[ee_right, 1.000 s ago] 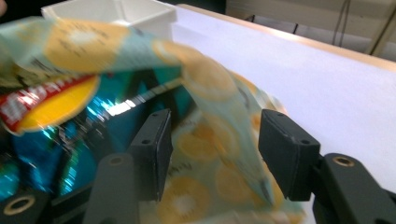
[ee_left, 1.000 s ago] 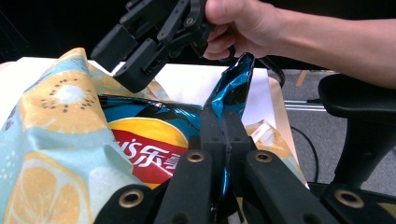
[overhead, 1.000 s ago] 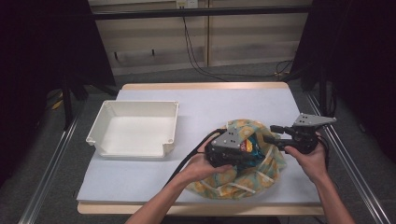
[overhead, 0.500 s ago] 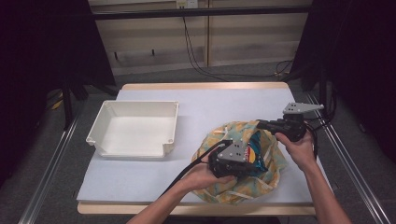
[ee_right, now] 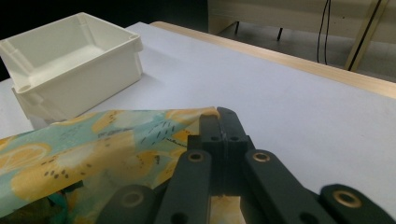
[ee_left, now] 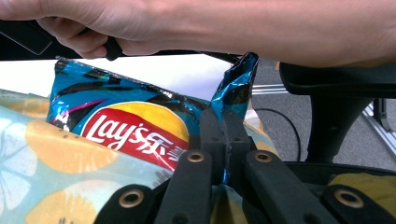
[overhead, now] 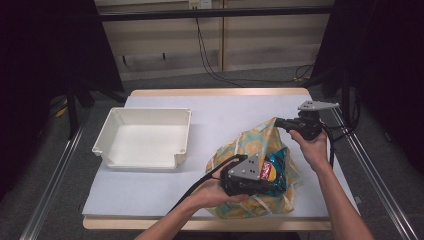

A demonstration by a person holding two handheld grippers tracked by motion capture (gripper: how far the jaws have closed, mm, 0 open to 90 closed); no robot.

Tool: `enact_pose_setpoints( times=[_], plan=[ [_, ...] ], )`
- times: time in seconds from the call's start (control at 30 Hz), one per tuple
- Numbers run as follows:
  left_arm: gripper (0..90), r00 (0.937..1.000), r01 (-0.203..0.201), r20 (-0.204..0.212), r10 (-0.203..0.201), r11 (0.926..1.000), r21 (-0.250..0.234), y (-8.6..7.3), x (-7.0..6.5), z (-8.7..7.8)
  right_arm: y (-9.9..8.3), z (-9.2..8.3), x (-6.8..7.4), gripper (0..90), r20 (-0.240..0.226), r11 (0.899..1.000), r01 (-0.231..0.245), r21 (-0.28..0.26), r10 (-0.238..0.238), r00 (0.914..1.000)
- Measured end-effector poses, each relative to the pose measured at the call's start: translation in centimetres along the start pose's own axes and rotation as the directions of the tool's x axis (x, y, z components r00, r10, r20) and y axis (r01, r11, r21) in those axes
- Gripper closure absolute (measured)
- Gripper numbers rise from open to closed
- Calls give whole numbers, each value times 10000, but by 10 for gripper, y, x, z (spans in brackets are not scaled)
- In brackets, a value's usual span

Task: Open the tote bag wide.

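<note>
Chip bag [ee_left: 140, 126] corner between left hand-held gripper [ee_left: 224, 135] jaws

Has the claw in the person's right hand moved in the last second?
Yes. The right claw, shut on the patterned bag, has pulled away toward the table's right edge, farther from the white tray.

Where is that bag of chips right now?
In the high view the chip bag sits at the table's near right, half inside the fruit-print cloth bag, its corner pinched by the left gripper.
</note>
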State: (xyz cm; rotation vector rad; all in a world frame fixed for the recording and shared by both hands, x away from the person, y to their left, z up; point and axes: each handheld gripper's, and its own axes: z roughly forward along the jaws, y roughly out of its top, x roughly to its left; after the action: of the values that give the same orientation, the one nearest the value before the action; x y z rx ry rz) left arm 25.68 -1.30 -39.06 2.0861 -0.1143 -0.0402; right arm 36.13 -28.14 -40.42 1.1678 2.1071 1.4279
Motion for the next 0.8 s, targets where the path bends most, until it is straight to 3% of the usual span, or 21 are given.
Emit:
enact_pose_setpoints(
  times=[0.13, 0.3, 0.37, 0.63, 0.8],
  plan=[
    [900, 9997, 161, -165, -165, 9995, -276, 1, 3, -7, -1, 3, 0, 900, -29, 10000, -21, 57, 21, 10000],
    [900, 9989, 206, -411, -232, 9979, -618, 5, 11, -14, -3, 4, 2, 875, -504, 9998, 100, 152, -92, 9987],
    [900, 9981, 386, -454, -423, 9960, -803, 7, 14, -15, -4, 4, 4, 864, -416, 9998, 130, 145, -124, 9991],
    [900, 9929, 824, -750, -924, 9885, -1272, 10, 30, -17, -4, -1, 3, 617, -182, 9999, -23, 97, 25, 9998],
    [900, 9875, 1067, -993, -1228, 9822, -1544, 14, 39, -21, -6, -10, 3, 572, -105, 9999, -104, 58, 105, 9999]
  ],
)
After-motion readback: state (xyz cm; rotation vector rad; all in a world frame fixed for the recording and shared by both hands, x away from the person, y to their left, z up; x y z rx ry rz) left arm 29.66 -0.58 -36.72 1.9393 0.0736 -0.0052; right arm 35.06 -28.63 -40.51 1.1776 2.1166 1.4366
